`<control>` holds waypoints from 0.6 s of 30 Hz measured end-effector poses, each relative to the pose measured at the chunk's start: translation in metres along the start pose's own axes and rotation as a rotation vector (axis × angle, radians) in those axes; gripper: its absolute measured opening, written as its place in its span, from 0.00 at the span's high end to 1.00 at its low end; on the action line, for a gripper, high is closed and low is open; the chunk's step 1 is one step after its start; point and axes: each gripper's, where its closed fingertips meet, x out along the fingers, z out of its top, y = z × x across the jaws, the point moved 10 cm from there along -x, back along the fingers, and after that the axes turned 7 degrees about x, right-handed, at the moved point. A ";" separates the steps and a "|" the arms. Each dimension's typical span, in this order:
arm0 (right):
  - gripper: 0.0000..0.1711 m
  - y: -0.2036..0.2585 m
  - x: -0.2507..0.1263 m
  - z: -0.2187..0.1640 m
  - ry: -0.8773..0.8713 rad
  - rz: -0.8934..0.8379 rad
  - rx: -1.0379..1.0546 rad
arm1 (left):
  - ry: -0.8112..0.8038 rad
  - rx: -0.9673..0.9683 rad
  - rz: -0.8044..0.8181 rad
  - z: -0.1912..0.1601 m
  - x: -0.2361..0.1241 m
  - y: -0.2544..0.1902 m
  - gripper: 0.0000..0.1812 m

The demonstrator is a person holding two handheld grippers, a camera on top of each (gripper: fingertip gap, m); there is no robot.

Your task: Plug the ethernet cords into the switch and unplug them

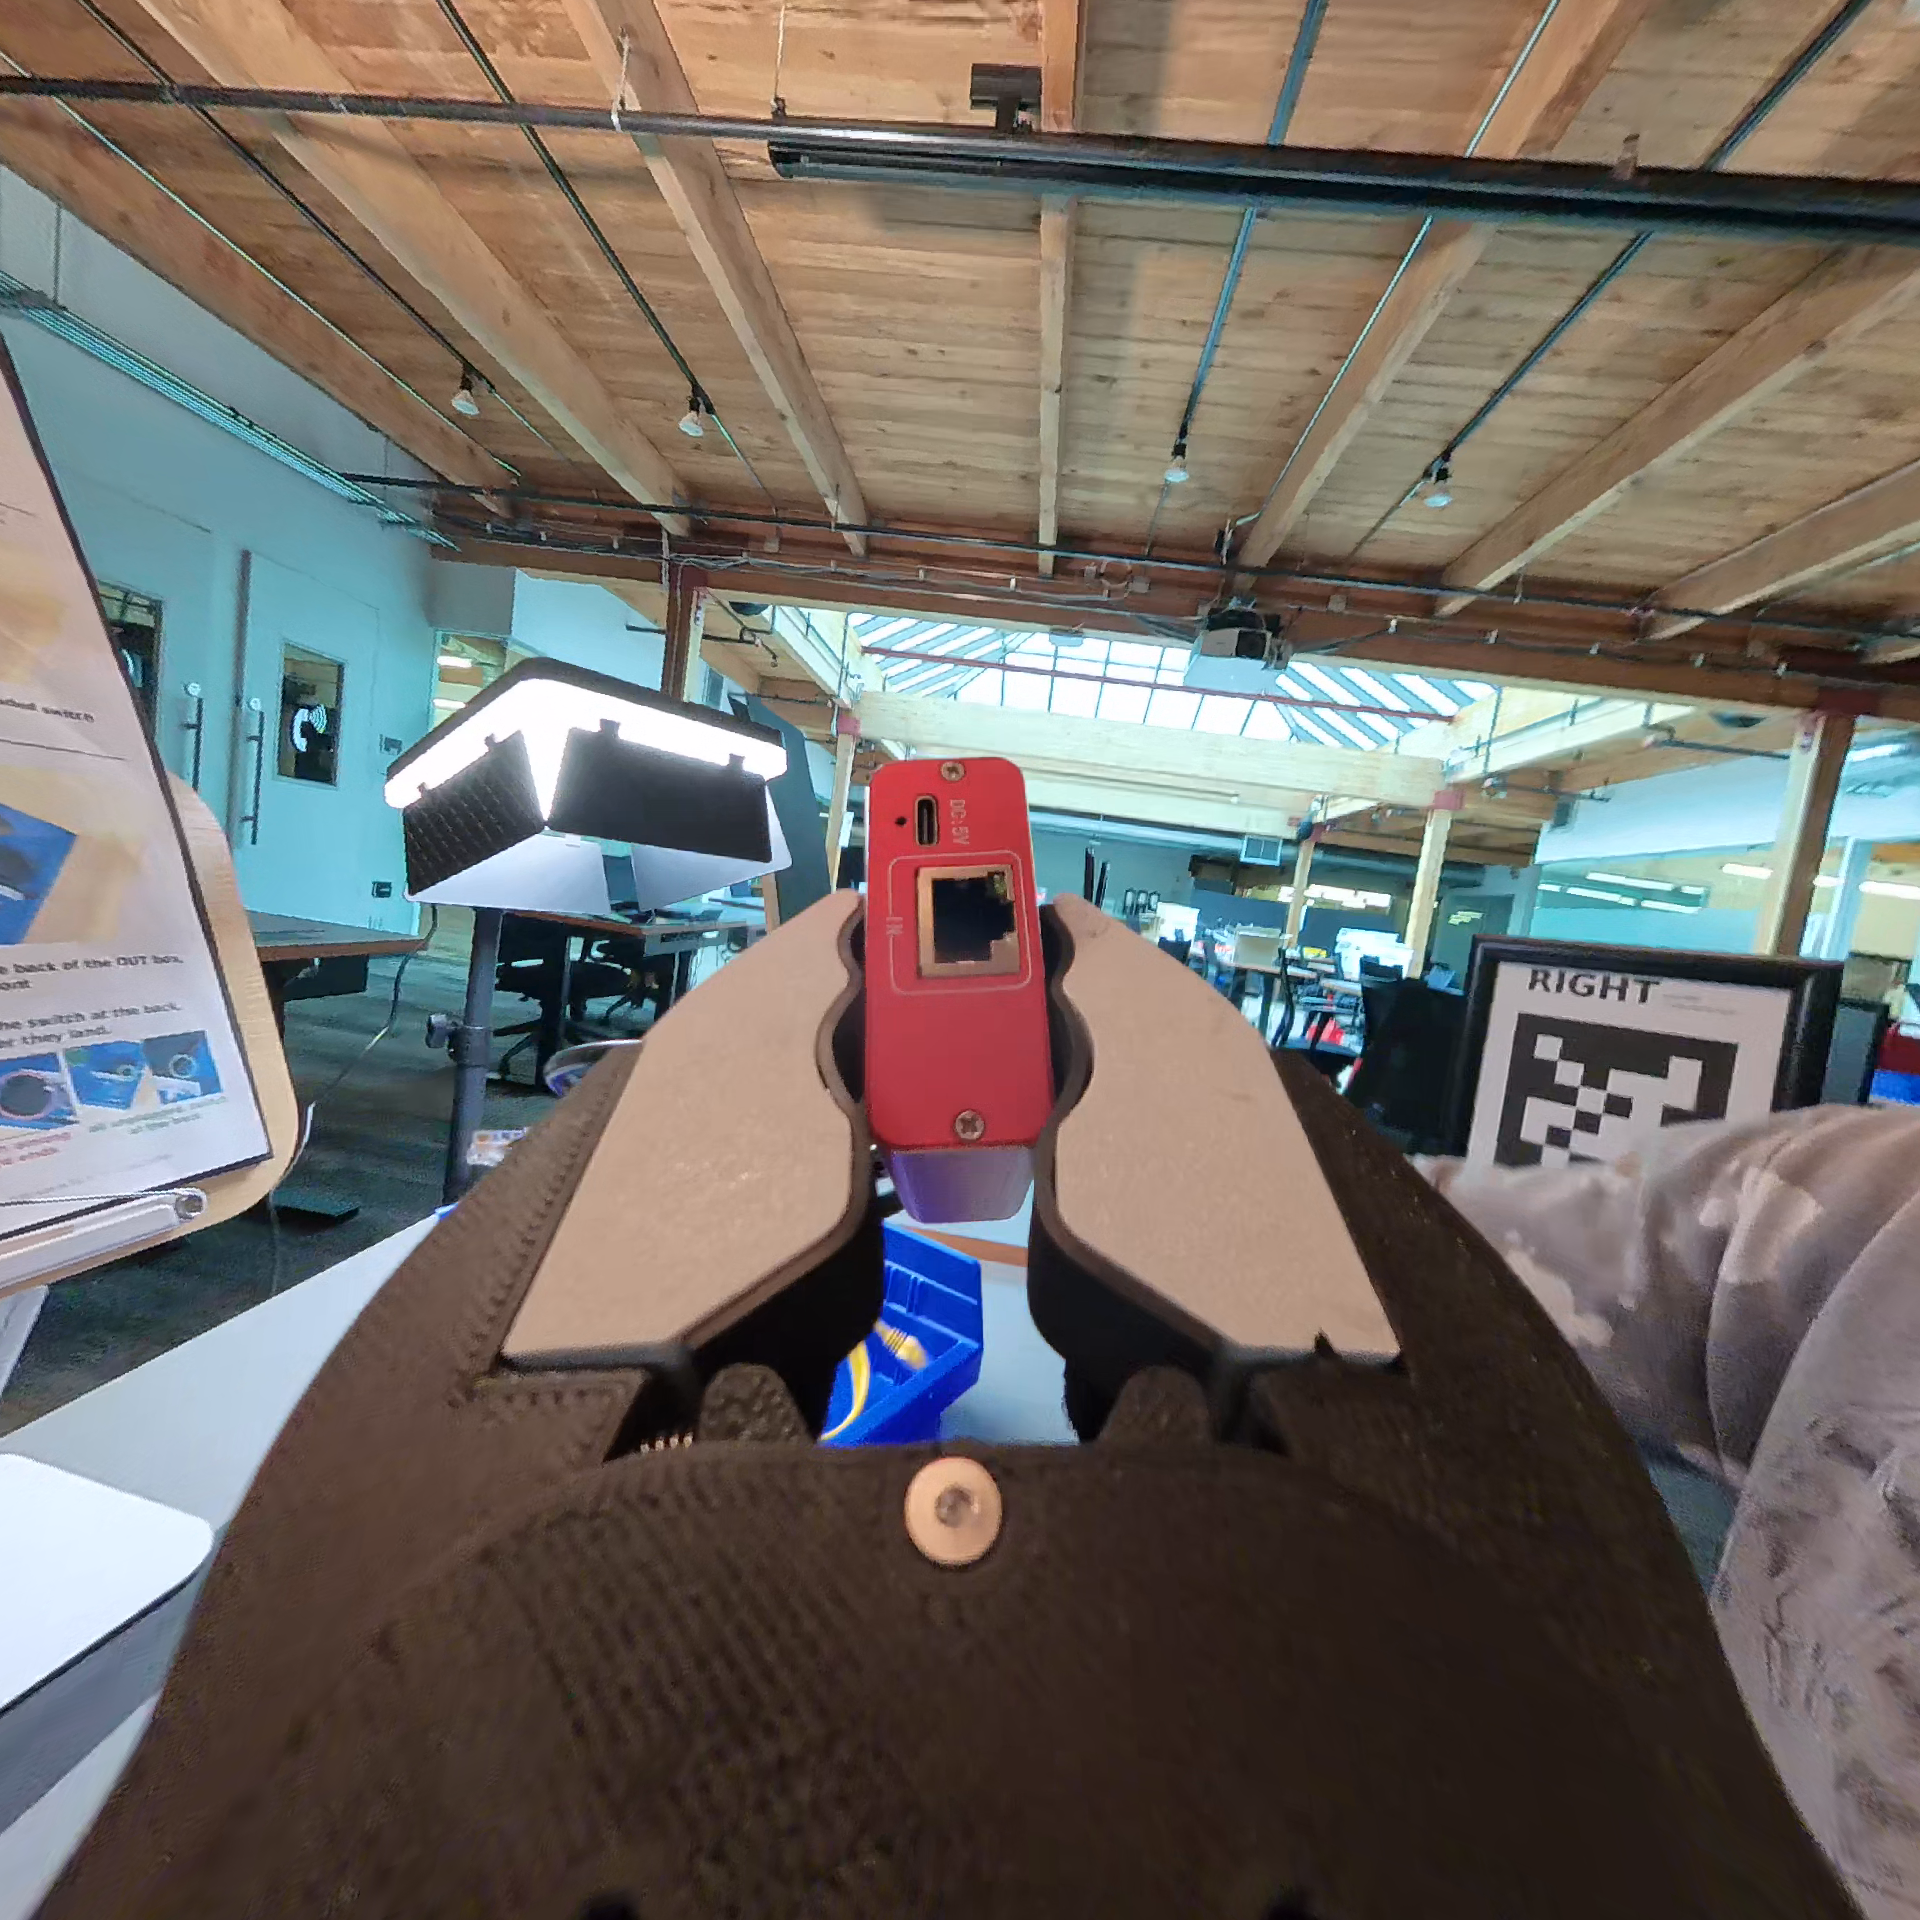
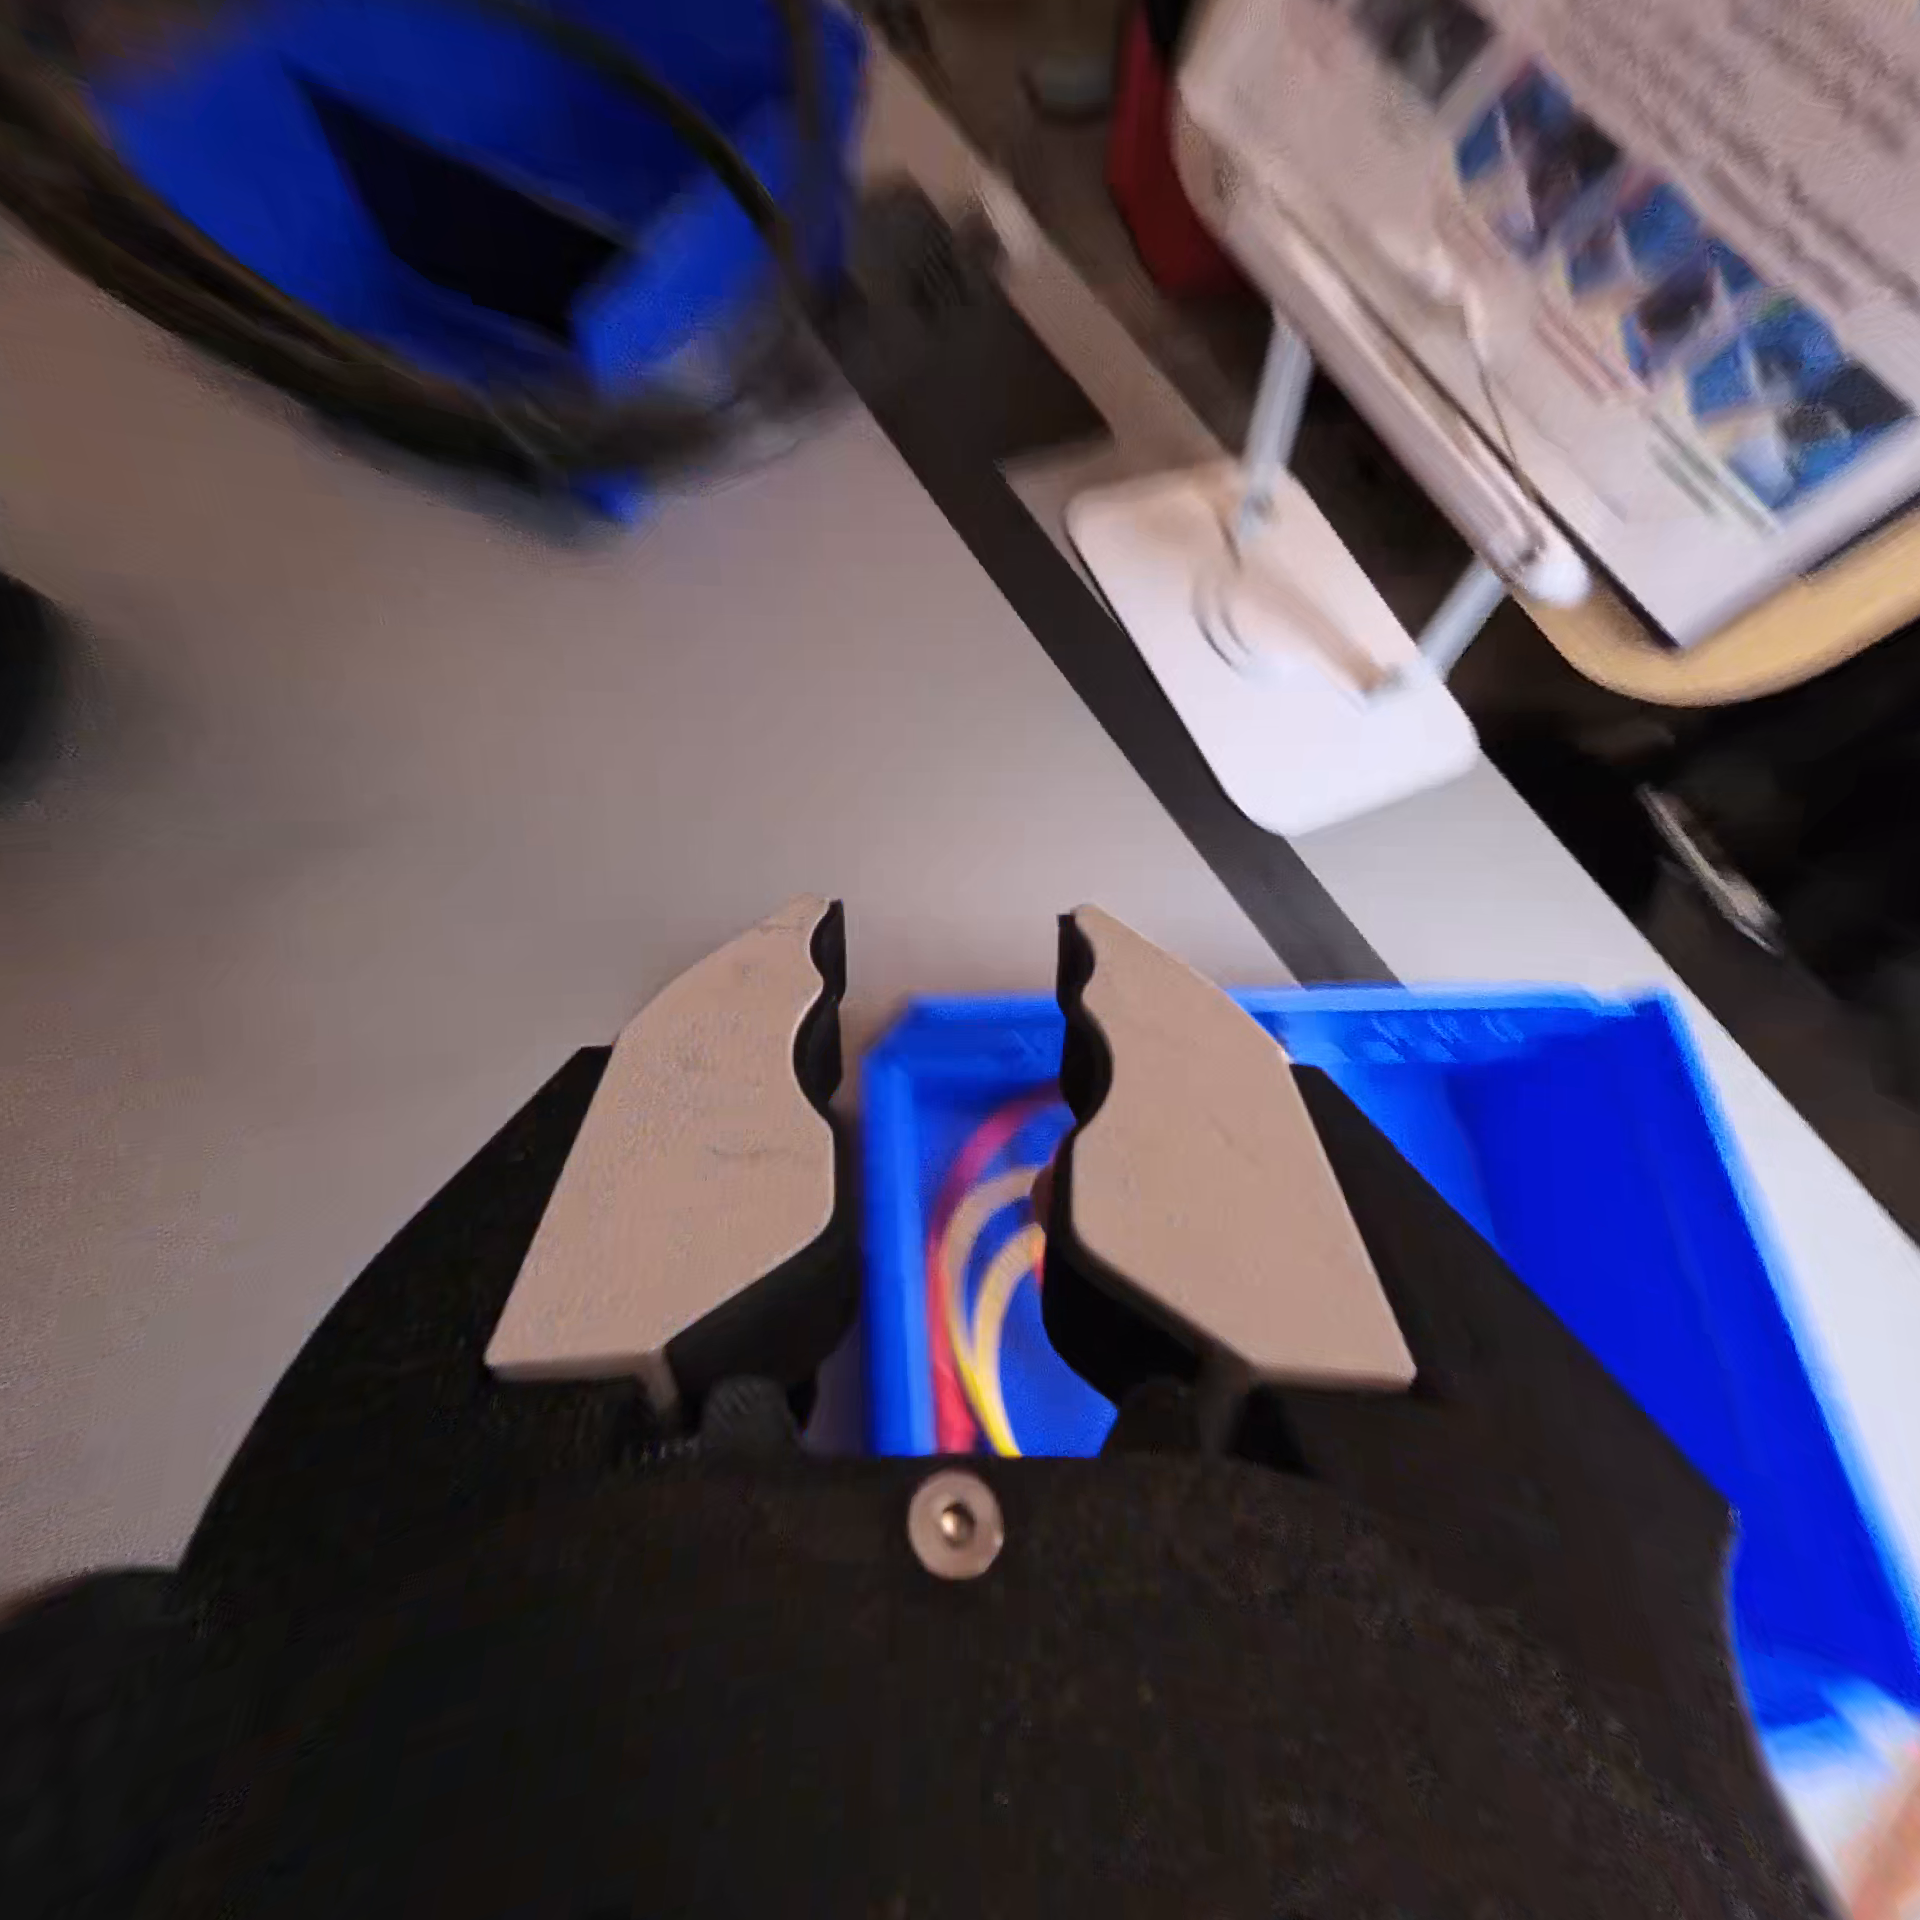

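My left gripper [image 1: 951, 925] clamps red switch [image 1: 954, 966] at frame centre, upright, port face toward camera, empty port [image 1: 966, 912] showing. Purple part [image 1: 961, 1182] under switch. Blue bin [image 1: 914, 1340] visible low between fingers, on white table [image 1: 187, 1340]. Lamp [image 1: 587, 774] mid left, framed marker card [image 1: 1631, 1049] at right.

My right gripper [image 2: 945, 935] holds nothing, jaws moderately apart, over table [image 2: 416, 831]. Below it, blue bin [image 2: 1455, 1091] with red and yellow cords [image 2: 961, 1299]. Second blue bin [image 2: 416, 229] upper left, blurred.
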 end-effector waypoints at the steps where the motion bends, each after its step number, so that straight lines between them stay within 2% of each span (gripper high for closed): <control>1: 0.79 0.019 -0.001 0.003 -0.090 0.091 0.029 | -0.017 -0.012 0.005 -0.002 0.001 0.001 0.83; 5: 0.79 0.094 0.028 -0.004 -0.268 0.400 0.069 | -0.112 -0.076 0.027 -0.012 0.002 0.003 0.83; 7: 0.78 0.125 0.046 -0.001 -0.388 0.490 0.111 | -0.174 -0.101 0.039 -0.018 0.004 0.003 0.83; 9: 0.78 0.143 0.055 0.011 -0.559 0.508 0.176 | -0.245 -0.116 0.035 -0.024 0.005 0.000 0.84; 13: 0.78 0.145 0.051 0.045 -0.812 0.537 0.317 | -0.307 -0.113 0.013 -0.031 0.010 -0.008 0.84; 16: 0.78 0.137 0.043 0.063 -0.890 0.579 0.340 | -0.311 -0.110 -0.006 -0.035 0.015 -0.013 0.84; 18: 0.82 0.134 0.040 0.066 -0.916 0.603 0.338 | -0.314 -0.124 -0.031 -0.035 0.016 -0.013 0.84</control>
